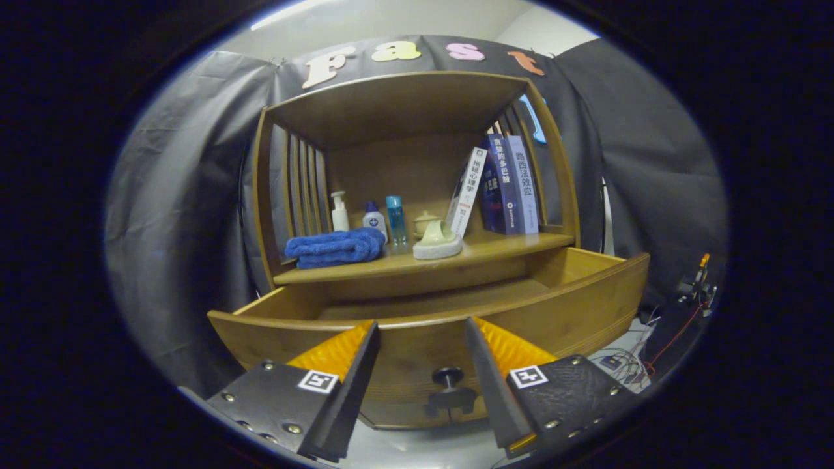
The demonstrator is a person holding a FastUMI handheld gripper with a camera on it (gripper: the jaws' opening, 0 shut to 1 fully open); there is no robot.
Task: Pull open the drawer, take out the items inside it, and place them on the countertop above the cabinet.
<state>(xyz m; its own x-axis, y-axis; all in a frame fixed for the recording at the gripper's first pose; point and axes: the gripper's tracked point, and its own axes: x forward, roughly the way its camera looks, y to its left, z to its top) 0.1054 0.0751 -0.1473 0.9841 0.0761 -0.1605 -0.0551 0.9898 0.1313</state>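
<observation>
The wooden drawer [560, 312] of the cabinet is pulled out toward me; what shows of its inside is bare wood. Its dark round knob [447, 376] sits on the drawer front, low between my fingers. My gripper [422, 329] stands open just in front of the drawer front, with nothing between its fingers. On the countertop [495, 246] above the drawer lie a folded blue towel [335, 247] and a pale ceramic piece [438, 241] beside it.
At the back of the countertop stand a white pump bottle [339, 212], a small white bottle [374, 218], a blue bottle [395, 219] and a small lidded pot [427, 220]. Several books [505, 185] lean at the right. Cables [625, 361] lie beside the cabinet.
</observation>
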